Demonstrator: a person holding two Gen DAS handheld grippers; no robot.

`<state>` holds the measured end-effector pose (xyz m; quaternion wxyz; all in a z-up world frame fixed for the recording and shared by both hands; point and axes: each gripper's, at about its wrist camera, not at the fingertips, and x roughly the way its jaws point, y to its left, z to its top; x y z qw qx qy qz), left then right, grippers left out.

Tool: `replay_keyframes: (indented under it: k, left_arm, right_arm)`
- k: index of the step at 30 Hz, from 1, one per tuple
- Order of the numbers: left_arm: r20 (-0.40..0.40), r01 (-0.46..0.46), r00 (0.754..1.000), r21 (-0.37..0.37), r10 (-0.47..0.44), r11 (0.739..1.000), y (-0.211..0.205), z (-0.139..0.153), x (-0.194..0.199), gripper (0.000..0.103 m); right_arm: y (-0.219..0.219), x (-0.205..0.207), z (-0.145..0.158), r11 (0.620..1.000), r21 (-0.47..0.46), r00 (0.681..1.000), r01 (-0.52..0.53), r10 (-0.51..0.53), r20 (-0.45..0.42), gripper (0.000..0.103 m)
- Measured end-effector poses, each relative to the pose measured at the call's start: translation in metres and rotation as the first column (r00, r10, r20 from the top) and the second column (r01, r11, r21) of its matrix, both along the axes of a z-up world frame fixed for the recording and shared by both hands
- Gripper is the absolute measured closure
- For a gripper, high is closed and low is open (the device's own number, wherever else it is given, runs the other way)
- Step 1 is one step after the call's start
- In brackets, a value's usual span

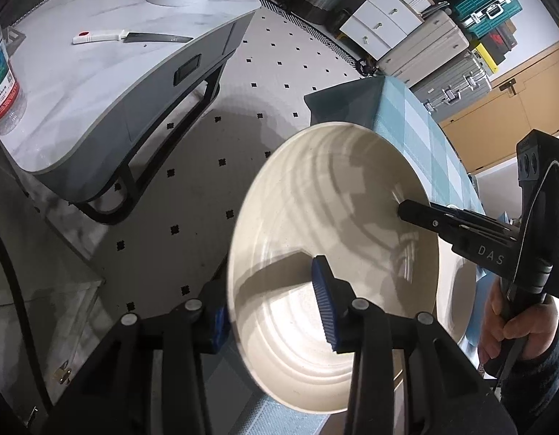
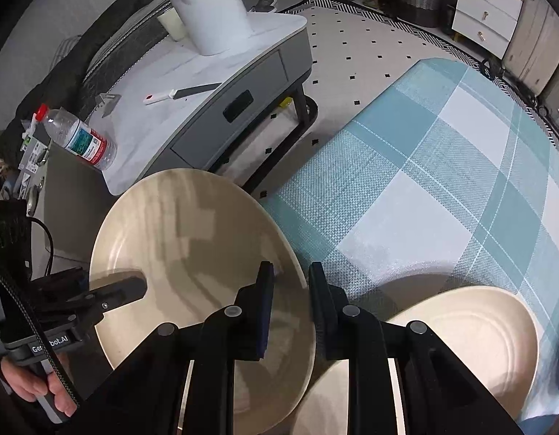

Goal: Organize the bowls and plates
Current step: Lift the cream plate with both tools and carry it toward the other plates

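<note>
Right wrist view: checked tablecloth [image 2: 442, 166] covers the table; a second cream plate [image 2: 471, 337] lies flat on it at near right. The lifted cream plate [image 2: 192, 253] hangs tilted over the cloth's left edge, above the floor. Right gripper [image 2: 290, 290] is clamped on its right rim; left gripper [image 1: 272, 301] bites the opposite rim, one blue pad [image 1: 324, 301] on the plate's inner face. Judgement: keep both grips firm, level it, carry it over the resting plate, lower slowly.
</note>
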<state>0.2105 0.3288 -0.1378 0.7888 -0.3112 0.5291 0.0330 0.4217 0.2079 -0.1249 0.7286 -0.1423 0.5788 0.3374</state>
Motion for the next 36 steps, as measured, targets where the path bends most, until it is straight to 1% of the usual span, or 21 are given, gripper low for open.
replay_keyframes:
  k: [6,13,20,28,33,36]
  left_arm:
    - [-0.023,0.023,0.999,-0.005,-0.023,1.0,0.0,0.006,0.007,0.065]
    - [-0.028,0.056,0.998,0.015,-0.055,0.998,-0.007,0.021,0.008,0.066]
    - [-0.027,0.072,0.997,-0.015,-0.072,0.997,-0.013,0.034,0.005,0.067]
    - [-0.026,0.097,0.995,-0.011,-0.098,0.995,-0.03,0.049,-0.006,0.067]
    - [-0.035,0.117,0.992,-0.024,-0.118,0.993,-0.045,0.046,-0.017,0.068]
    - [-0.033,0.135,0.99,-0.008,-0.135,0.991,-0.058,0.048,-0.027,0.069]
  right_arm:
    - [-0.005,0.004,0.003,1.0,0.011,1.0,0.026,-0.026,-0.01,0.083]
    - [-0.011,0.006,0.013,0.999,0.009,0.999,0.043,-0.043,-0.011,0.083]
    - [-0.026,0.004,0.034,0.997,0.026,0.998,0.068,-0.067,-0.01,0.083]
    - [-0.047,-0.01,0.058,0.996,0.035,0.996,0.087,-0.087,0.002,0.083]
    - [-0.07,-0.025,0.062,0.993,0.039,0.994,0.11,-0.11,-0.005,0.083]
    - [-0.087,-0.039,0.061,0.99,0.049,0.991,0.133,-0.133,-0.014,0.083]
